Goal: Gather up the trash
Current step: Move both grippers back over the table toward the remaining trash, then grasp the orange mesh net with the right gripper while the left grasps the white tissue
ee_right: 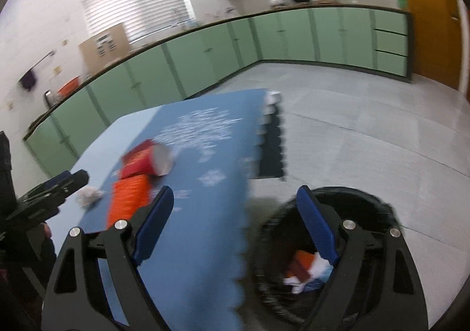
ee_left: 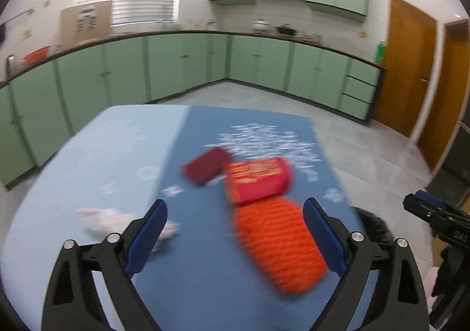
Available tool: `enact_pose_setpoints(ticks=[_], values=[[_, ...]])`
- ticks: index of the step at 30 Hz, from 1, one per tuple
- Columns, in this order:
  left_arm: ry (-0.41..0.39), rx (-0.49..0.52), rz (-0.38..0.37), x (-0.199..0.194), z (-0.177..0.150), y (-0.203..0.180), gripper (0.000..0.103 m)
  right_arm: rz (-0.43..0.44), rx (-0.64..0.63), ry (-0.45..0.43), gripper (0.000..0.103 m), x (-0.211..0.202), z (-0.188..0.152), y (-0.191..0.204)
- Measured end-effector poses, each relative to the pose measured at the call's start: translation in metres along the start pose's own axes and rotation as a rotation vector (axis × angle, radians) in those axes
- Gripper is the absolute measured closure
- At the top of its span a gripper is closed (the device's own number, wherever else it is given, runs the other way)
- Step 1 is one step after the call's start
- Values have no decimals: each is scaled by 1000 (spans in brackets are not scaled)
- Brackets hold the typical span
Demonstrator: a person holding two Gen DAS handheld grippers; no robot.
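Both sets of fingers spread, nothing held: left gripper [ee_left: 235, 238] over the bench [ee_left: 97, 155], right gripper [ee_right: 235, 225] above the bin [ee_right: 367, 199]. Best lowered squarely over the orange packet [ee_left: 279, 246] before closing. Packet between left fingers; red box [ee_left: 257, 180], dark red box [ee_left: 205, 165], crumpled tissue [ee_left: 105, 221] beyond.

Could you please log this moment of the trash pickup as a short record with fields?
surface: table under a blue cloth
trash on table: orange packet, red box, dark red packet, crumpled tissue
bin: black bin on the floor beside the table, some trash already inside
left gripper: open, empty, above the table near the orange packet
right gripper: open, empty, over the table edge and bin
image quality: motion-blurred
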State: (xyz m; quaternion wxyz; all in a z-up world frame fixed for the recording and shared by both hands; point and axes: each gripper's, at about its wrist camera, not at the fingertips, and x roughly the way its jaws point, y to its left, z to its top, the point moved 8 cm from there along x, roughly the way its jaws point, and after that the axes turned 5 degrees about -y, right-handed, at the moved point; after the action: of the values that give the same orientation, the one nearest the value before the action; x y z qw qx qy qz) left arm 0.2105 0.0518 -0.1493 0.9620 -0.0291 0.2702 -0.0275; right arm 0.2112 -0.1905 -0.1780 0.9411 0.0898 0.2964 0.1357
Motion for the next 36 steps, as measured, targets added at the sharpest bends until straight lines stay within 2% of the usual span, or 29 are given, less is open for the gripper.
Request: enact_pose_setpoints(ticks=[4, 9, 21, 22, 25, 26, 30, 33, 36], values=[[3, -20, 76, -8, -7, 40, 11, 74, -52, 28, 20, 22, -5, 54], [14, -39, 122, -11, -17, 68, 11, 102, -122, 67, 20, 44, -17, 97], [50, -79, 146, -7, -34, 90, 11, 64, -136, 191, 21, 85, -43, 107], [53, -81, 145, -6, -35, 91, 11, 65, -139, 198, 22, 86, -45, 108], [64, -84, 142, -2, -36, 90, 11, 100, -147, 229, 38, 89, -50, 114], [67, -85, 141, -1, -37, 91, 11, 109, -151, 233, 45, 90, -52, 116], [77, -92, 137, 3, -38, 92, 11, 142, -164, 224, 62, 83, -53, 122], [85, -104, 133, 5, -38, 93, 11, 166, -157, 216, 72, 76, -51, 122], [89, -106, 130, 8, -37, 92, 11, 200, -156, 211, 75, 66, -49, 125]])
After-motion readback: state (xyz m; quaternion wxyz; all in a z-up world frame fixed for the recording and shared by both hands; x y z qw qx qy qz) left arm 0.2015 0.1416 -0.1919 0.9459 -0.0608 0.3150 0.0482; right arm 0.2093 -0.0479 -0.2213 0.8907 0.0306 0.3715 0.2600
